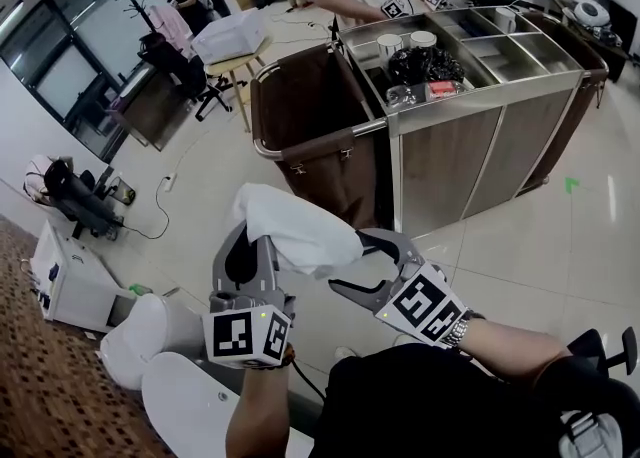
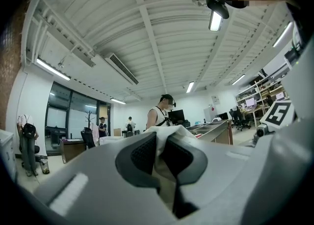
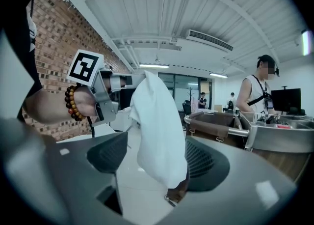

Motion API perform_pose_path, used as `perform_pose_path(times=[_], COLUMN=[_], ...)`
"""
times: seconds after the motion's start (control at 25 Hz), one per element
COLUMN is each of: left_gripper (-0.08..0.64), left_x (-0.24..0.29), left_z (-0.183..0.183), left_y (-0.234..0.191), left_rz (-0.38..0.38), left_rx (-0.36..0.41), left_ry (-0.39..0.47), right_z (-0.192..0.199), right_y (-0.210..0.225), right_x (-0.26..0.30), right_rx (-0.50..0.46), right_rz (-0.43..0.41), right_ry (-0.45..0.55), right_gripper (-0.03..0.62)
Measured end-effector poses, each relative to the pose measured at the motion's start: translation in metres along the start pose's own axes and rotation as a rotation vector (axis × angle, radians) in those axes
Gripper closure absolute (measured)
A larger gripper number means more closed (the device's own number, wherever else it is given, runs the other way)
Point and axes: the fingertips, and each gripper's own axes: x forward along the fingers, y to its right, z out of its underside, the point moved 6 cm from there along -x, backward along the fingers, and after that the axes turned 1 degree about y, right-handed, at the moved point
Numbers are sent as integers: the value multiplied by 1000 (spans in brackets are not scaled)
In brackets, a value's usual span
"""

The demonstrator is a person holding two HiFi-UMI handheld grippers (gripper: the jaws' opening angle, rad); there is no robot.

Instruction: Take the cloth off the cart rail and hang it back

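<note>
Low in the centre of the head view, the left claw (image 1: 250,251) is clenched on a white cloth (image 1: 295,226), which bunches above it and drapes to the right. Just to its right, the right claw (image 1: 362,266) is spread wide, the cloth's loose end hanging unpinched between its jaws. A steel cart (image 1: 450,136) fills the upper half, its chrome rail (image 1: 368,130) well apart from the cloth

Your cloth (image 1: 300,231) looks soft, matt white fabric; the cart (image 1: 445,161) shows brushed metal on top, wood-grain panels below, a shiny metal rail (image 1: 370,129); the floor (image 1: 560,246) tiles are glossy
</note>
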Motion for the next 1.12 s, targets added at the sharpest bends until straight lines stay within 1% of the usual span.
perform_pose_path(times=[0.16, 0.36, 0.52, 0.68, 0.72, 0.8, 0.84, 0.92, 0.96, 1.0, 1.04, 1.08, 1.12], left_gripper=[543, 543, 543, 543, 543, 543, 543, 543, 543, 543, 543, 543, 543], left_x=[0, 4, 22, 44, 50, 62, 68, 82, 90, 98, 106, 114, 122], left_z=[-17, -54, -78, -106, -113, -124, -128, -134, -136, -137, -138, -139, -139], left_y=[-8, -27, -43, -51, -56, -69, -77, -91, -98, -106, -114, -122, -131], left_rz=[-4, -8, 1, 16, 21, 31, 36, 48, 55, 67, 81, 94, 105], left_rx=[16, 27, 35, 39, 36, 26, 21, 15, 13, 12, 9, 5, -3], left_ry=[16, 43, 67, 82, 86, 93, 94, 92, 92, 96, 104, 110, 111], right_z=[-8, -24, -27, -37, -43, -58, -64, -74, -79, -84, -90, -94, -98], right_y=[-4, -13, -10, -7, -8, -10, -10, -6, -5, -5, -5, -5, -4], right_x=[-4, -9, -6, -9, -9, -5, -2, 5, 8, 12, 16, 21, 27], right_rx=[2, 3, 5, 10, 27, 108, 124, 119, 137, 175, 214, 235, 242], right_rz=[-2, 0, 10, -2, -1, 15, 22, 32, 40, 49, 60, 70, 81], right_ry=[16, 41, 64, 85, 98, 132, 146, 166, 174, 182, 189, 197, 203], right_gripper=[236, 238, 239, 242, 245, 259, 269, 297, 317, 346, 398, 459, 501])
